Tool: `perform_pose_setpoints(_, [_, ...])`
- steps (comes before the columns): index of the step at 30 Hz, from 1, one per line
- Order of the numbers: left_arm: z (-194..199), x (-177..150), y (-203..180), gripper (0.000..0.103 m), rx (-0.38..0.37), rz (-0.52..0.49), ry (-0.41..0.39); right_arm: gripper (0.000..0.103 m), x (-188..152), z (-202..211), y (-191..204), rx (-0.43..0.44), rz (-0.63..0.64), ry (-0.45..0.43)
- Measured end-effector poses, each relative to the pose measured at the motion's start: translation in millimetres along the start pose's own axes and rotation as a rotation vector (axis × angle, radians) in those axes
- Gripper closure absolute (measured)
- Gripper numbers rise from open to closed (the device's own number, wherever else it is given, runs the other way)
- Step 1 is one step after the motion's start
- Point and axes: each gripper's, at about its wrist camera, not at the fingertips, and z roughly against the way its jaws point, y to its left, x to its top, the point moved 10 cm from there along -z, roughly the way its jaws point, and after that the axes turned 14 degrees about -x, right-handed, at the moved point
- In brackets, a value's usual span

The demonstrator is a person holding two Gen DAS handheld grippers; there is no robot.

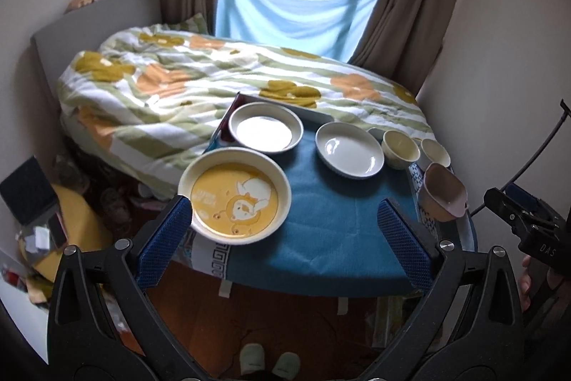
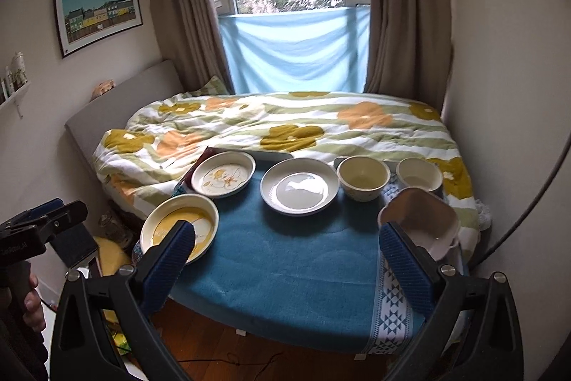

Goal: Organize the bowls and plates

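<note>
While we hold both grippers above the near edge of the blue tablecloth [image 2: 285, 259], the left gripper [image 1: 285, 231] and right gripper [image 2: 285, 259] are wide open and empty. From left we see the yellow cartoon plate [image 1: 234, 195], a cream plate [image 1: 265, 128], a white plate [image 1: 349, 150], two cream bowls [image 2: 363, 178], then a tilted pink bowl [image 2: 421, 220]

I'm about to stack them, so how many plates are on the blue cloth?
3: yellow cartoon plate at the near left edge, patterned plate behind it, plain white plate mid-table.
</note>
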Motion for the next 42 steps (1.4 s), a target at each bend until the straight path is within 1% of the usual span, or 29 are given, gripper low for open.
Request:
perform_pose_setpoints(4, [-17.9,-24.9,57.6,0.002,0.019,0.14,0.056,0.0,-18.8,-46.0,28.6,0.123,0.022,0.111])
perform_pose_setpoints(7, [-37.8,-41.4,94.3,0.006,-0.006,0.262,0.089,0.0,-27.8,-82.3,47.7,0.178,0.047,0.186])
perform_pose_setpoints(10, [-64.5,-56.5,126.4,0.022,-0.042,0.364,0.132,0.0,-32.6,-116.1,68.0,0.201,0.079,0.238])
perform_pose_setpoints(11, [-74.0,-61.7,136.1,0.025,-0.045,0.389,0.151,0.0,-33.8,-127.4,75.8,0.212,0.09,0.256])
perform_pose_setpoints(12, [-83.5,-66.7,140.9,0.031,-0.047,0.412,0.171,0.002,-35.3,-140.3,82.1,0.225,0.099,0.276])
perform_pose_setpoints(13, [-92.7,-70.3,147.3,0.034,-0.052,0.43,0.188,0.007,-37.2,-151.4,89.8,0.239,0.107,0.298])
perform_pose_setpoints(16, [-117.1,-76.1,164.6,0.038,-0.062,0.464,0.223,0.014,-45.0,-186.0,112.7,0.264,0.135,0.37])
perform_pose_setpoints(20, [-146.1,-76.6,186.9,0.039,-0.069,0.502,0.259,0.018,-52.7,-222.8,137.8,0.284,0.166,0.445])
perform_pose_setpoints(21, [-152.8,-76.8,191.8,0.041,-0.074,0.512,0.269,0.021,-54.7,-232.6,143.3,0.289,0.173,0.463])
perform_pose_setpoints(22, [-159.5,-77.4,196.0,0.044,-0.08,0.521,0.28,0.027,-56.7,-240.2,148.3,0.297,0.175,0.483])
perform_pose_setpoints(23, [-165.7,-77.8,199.3,0.046,-0.087,0.53,0.292,0.029,-59.2,-247.0,152.3,0.308,0.173,0.505])
perform_pose_setpoints(25, [-176.7,-78.6,205.9,0.054,-0.098,0.538,0.316,0.034,-62.5,-258.4,161.6,0.334,0.168,0.541])
perform_pose_setpoints(29, [-187.9,-79.9,213.1,0.058,-0.113,0.558,0.35,0.037,-65.7,-271.3,176.0,0.373,0.183,0.573])
perform_pose_setpoints(30, [-189.1,-79.6,214.7,0.062,-0.116,0.561,0.353,0.037,-66.0,-273.4,177.4,0.374,0.186,0.58])
perform_pose_setpoints(31, [-190.7,-79.4,215.9,0.069,-0.121,0.564,0.357,0.04,-67.1,-276.5,179.9,0.376,0.188,0.587])
perform_pose_setpoints(32, [-192.6,-79.3,216.1,0.073,-0.126,0.566,0.364,0.043,-68.8,-277.7,180.9,0.381,0.19,0.596])
perform_pose_setpoints(34, [-196.4,-80.0,217.6,0.08,-0.131,0.565,0.378,0.054,-70.7,-281.8,182.1,0.38,0.196,0.61])
perform_pose_setpoints(35, [-197.6,-79.7,217.7,0.083,-0.13,0.563,0.381,0.056,-69.5,-283.6,182.8,0.376,0.201,0.602])
perform_pose_setpoints(36, [-197.7,-79.7,218.4,0.088,-0.128,0.562,0.382,0.061,-68.9,-283.9,182.7,0.377,0.208,0.601])
perform_pose_setpoints(37, [-198.6,-79.7,219.4,0.091,-0.121,0.558,0.385,0.072,-69.9,-285.3,183.4,0.384,0.211,0.608])
perform_pose_setpoints(38, [-198.9,-80.0,220.6,0.092,-0.112,0.554,0.387,0.076,-70.6,-286.1,183.3,0.389,0.21,0.615])
perform_pose_setpoints(39, [-199.3,-80.4,221.3,0.093,-0.107,0.552,0.389,0.085,-72.1,-288.3,184.2,0.395,0.209,0.62])
perform_pose_setpoints(40, [-199.2,-81.1,221.9,0.094,-0.107,0.553,0.388,0.089,-73.1,-287.7,185.5,0.411,0.206,0.626])
perform_pose_setpoints(42, [-198.4,-81.4,222.1,0.094,-0.1,0.546,0.387,0.093,-74.1,-286.5,187.1,0.42,0.215,0.621])
